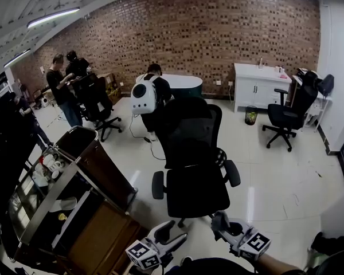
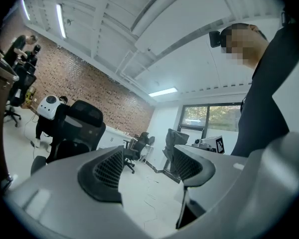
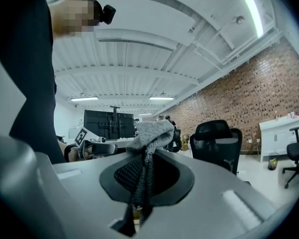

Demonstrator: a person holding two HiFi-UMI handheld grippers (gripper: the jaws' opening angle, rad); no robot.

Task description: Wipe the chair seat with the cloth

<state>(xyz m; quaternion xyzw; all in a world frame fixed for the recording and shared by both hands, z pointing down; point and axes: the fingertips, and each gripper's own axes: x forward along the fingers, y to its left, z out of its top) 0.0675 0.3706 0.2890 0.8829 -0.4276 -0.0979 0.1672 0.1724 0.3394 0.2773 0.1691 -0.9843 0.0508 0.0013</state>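
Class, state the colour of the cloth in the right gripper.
The cloth is grey; it shows best in the right gripper view.

The cart (image 1: 103, 171) stands left of the chair (image 1: 198, 191) (cabinet (image 1: 261, 86) far behind)

Head view high, facing down; gripper views low, tilted up; all share chair (image 1: 196, 171).

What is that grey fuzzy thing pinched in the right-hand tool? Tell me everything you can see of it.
It is a grey cloth, knitted or terry-like in look, bunched up. The right gripper has its jaws shut on a narrow fold, and the loose tuft sticks out above them. Nothing else touches it.
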